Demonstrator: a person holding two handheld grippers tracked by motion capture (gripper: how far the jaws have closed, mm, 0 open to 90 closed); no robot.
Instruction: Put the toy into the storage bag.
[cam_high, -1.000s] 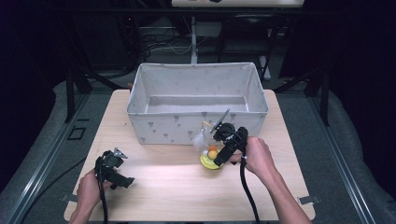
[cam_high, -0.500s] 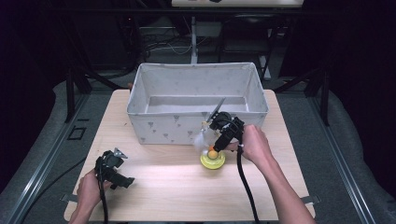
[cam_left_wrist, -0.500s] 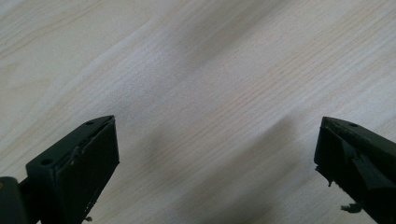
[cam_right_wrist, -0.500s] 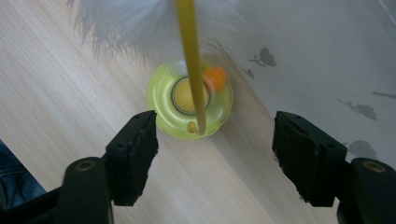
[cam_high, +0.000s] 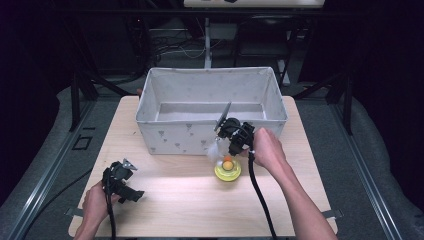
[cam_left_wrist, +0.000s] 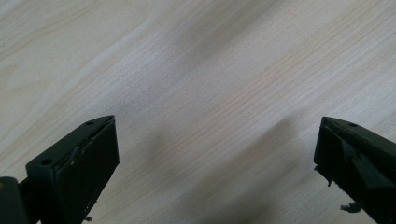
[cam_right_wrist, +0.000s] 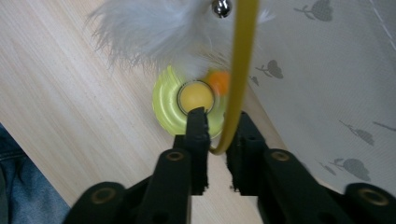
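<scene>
— Jaws of the right gripper (cam_right_wrist: 217, 133) had just been closing; a second before they stood wide over the toy, and by then they pinched narrow on the yellow wand (cam_right_wrist: 240, 70), which ran up between them.

— And the toy itself?

— The yellow base (cam_high: 227, 171) sat on the table (cam_high: 175, 200) at about four o'clock from centre, just in front of the fabric bin (cam_high: 210, 102); the orange ball (cam_high: 227, 163) rested above it, and the white feathers (cam_right_wrist: 149, 23) with a small bell (cam_right_wrist: 221, 6) hung at twelve o'clock in the right gripper view.

— Lifted yet?

— I couldn't tell for sure; the base looked to be on the wood; the hand had shifted towards the bin since the earlier look; I'd judge the grab was made and the carry into the bin was next.

— The other hand?

— The left gripper (cam_high: 121, 181) waited at seven o'clock, jaws wide apart, nothing between them but bare wood.
</scene>
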